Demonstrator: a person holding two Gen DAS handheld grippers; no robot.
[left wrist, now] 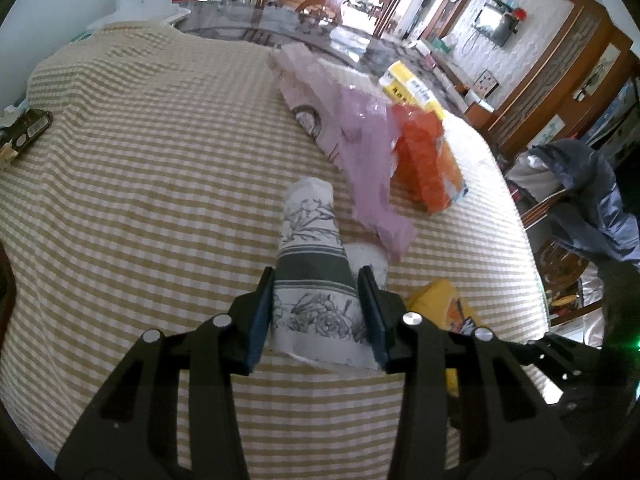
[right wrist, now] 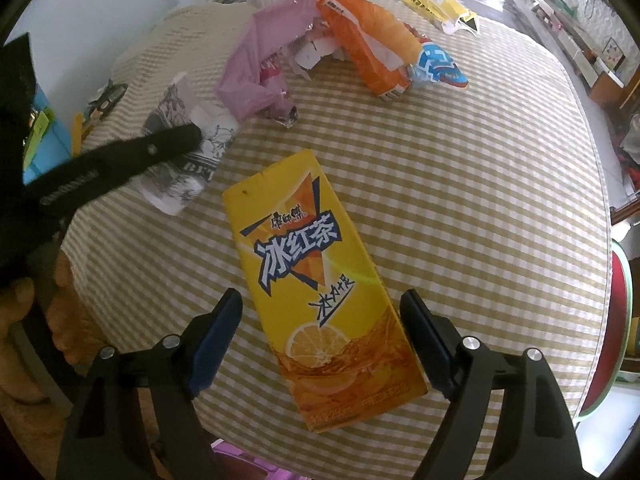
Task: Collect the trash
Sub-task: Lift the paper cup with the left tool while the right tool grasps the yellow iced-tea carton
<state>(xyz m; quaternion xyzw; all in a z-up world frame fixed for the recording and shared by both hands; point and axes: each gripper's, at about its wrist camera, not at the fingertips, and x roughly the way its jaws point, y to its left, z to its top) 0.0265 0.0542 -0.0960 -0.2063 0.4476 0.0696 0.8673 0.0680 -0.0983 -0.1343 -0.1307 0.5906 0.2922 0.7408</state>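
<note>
My left gripper [left wrist: 318,280] is shut on a crumpled white paper cup with grey flower print [left wrist: 310,248], lying on the checked tablecloth [left wrist: 140,160]. The cup [right wrist: 180,160] and the left gripper's finger [right wrist: 168,140] also show in the right wrist view. My right gripper [right wrist: 322,312] is open, its jaws on either side of a yellow iced-tea carton [right wrist: 316,280] lying flat, not touching it. A pink plastic bag [left wrist: 364,152], an orange packet [left wrist: 424,160] and a yellow box [left wrist: 408,88] lie further back.
A blue-white wrapper [right wrist: 440,64] lies by the orange packet [right wrist: 360,40]. A dark packet [left wrist: 24,132] sits at the table's left edge. A chair with a grey jacket [left wrist: 592,200] stands to the right. A blue object [right wrist: 40,148] is at the left.
</note>
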